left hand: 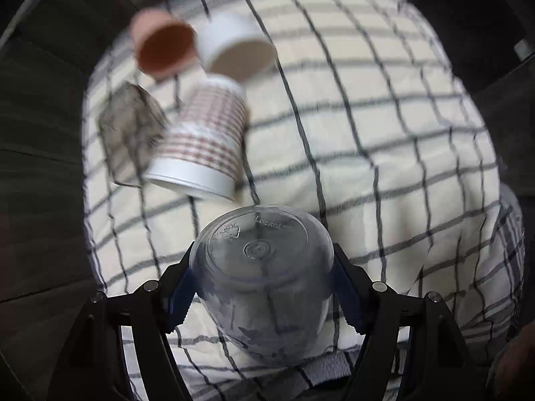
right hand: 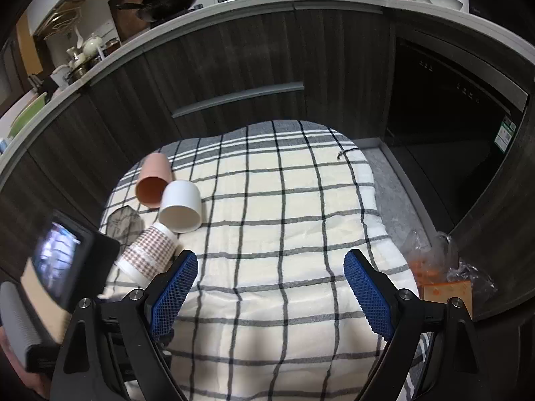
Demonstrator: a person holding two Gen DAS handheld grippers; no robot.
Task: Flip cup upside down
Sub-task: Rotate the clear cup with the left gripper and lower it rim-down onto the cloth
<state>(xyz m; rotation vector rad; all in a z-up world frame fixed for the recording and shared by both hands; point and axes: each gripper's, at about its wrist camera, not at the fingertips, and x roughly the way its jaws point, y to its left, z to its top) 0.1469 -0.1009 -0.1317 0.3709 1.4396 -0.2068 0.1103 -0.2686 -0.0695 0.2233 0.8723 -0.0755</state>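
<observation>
Left gripper (left hand: 262, 287) clamps clear cup (left hand: 260, 267) | checked cloth (right hand: 284, 234) | kitchen cabinets (right hand: 234, 67)

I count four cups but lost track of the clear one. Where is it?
In the left wrist view, the clear cup sits between the left gripper's jaws, base toward the camera, above the checked cloth, just below the houndstooth cup.

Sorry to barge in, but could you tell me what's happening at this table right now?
A person is working with two handheld grippers over a checked cloth. The left gripper is clamped on a clear plastic cup, whose base faces the camera. The right gripper hangs open and empty. A pink cup, a white cup and a patterned cup lie on their sides.
</observation>
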